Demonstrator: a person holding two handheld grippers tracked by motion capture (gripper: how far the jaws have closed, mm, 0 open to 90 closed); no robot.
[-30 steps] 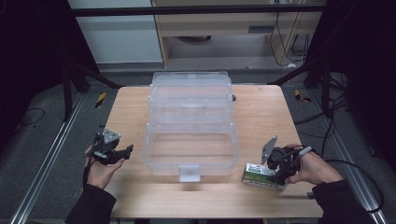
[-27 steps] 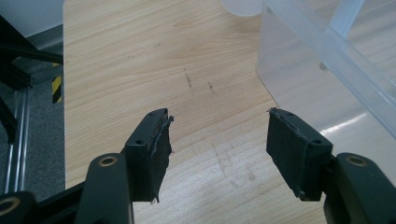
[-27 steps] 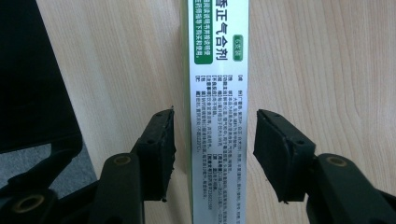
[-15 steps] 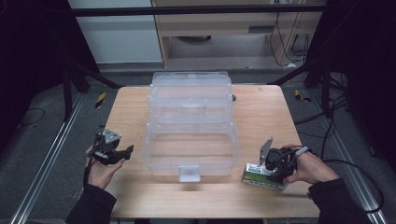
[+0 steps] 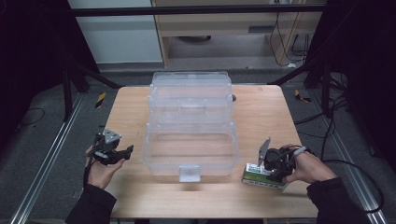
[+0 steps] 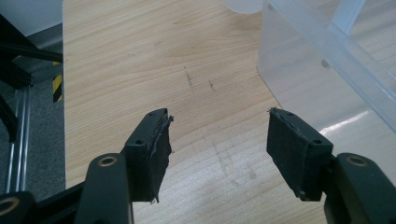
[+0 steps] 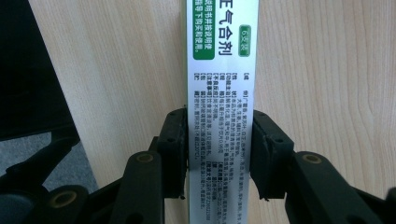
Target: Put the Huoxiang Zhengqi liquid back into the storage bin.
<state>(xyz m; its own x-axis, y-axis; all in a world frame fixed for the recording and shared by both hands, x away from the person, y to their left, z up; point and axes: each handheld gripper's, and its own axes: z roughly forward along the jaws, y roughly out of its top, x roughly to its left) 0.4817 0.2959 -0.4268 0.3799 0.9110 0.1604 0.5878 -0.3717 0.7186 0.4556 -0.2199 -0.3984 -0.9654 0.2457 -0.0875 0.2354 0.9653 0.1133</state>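
Note:
A narrow white and green carton with printed text lies on the wooden table near its front right. My right gripper points down at it; in the right gripper view the carton runs between the two jaws, and the right gripper is shut on its sides. A large clear plastic tiered box stands open in the middle of the table. Left of the box, my left gripper is held in a hand, and in the left gripper view my left gripper stands open over bare wood with nothing between its jaws.
The clear box wall is close on the left gripper's right side. Metal rails run along the floor beside the table, and dark stands and cables sit to the right. Bare wood lies in front of the box.
The right gripper has shifted slightly left over the carton. The left gripper and the clear box have not moved.

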